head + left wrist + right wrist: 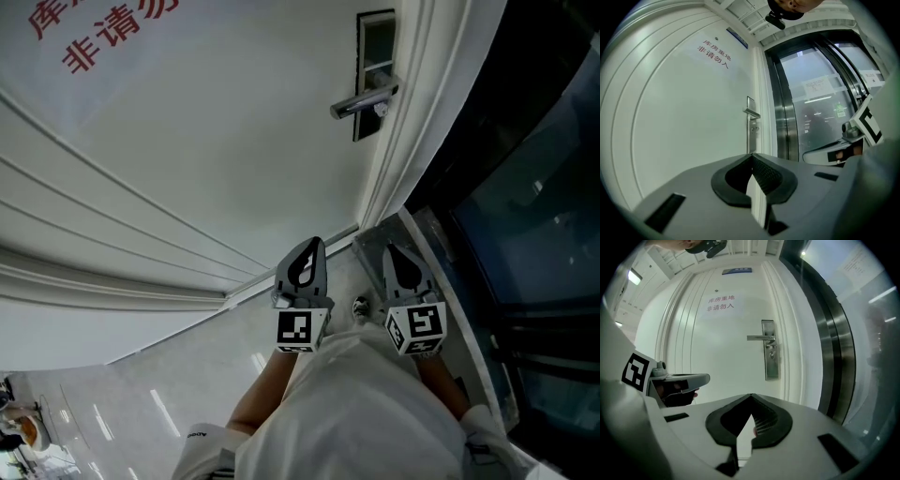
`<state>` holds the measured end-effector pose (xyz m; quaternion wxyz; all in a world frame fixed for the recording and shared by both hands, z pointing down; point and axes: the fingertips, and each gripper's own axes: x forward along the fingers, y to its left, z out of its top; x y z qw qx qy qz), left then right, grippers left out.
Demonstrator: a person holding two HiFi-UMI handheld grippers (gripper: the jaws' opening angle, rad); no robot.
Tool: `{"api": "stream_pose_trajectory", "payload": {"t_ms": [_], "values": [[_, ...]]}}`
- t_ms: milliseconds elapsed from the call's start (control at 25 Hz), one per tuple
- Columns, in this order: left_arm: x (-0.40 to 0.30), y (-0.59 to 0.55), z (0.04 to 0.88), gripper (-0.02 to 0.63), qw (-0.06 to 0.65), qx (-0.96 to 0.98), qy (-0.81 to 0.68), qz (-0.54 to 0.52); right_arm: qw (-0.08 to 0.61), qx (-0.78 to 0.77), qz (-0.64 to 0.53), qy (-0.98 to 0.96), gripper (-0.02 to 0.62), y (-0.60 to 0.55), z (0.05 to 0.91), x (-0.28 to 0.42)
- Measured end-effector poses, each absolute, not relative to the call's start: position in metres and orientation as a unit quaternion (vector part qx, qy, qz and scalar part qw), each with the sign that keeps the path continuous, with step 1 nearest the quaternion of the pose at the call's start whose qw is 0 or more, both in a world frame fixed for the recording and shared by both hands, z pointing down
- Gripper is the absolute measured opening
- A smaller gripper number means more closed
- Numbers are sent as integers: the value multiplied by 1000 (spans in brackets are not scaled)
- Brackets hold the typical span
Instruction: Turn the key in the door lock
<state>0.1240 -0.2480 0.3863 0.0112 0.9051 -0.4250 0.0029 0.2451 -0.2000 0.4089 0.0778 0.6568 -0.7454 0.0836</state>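
A white door carries a steel lock plate [375, 58] with a lever handle [364, 98] near its right edge. Under the handle sits a small keyhole fitting [772, 353]; it is too small to tell whether a key is in it. The same plate [751, 127] shows far ahead in the left gripper view. Both grippers hang side by side well short of the door, pointing at it. The left gripper [316, 245] has its tips together and nothing between them. The right gripper [394, 249] is shut and empty too.
Red characters [721, 303] are printed on the door above handle height. Right of the door frame stands a dark metal-framed glass wall [525, 216]. A glossy tiled floor [141, 403] lies below. White sleeves [356, 412] fill the bottom of the head view.
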Motion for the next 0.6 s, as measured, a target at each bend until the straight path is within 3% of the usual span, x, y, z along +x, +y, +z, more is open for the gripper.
{"api": "stream_pose_trajectory", "payload": {"t_ms": [600], "values": [[171, -298, 366, 8, -34, 889, -456, -11, 264, 586, -204, -738, -11, -308, 339, 304]]}}
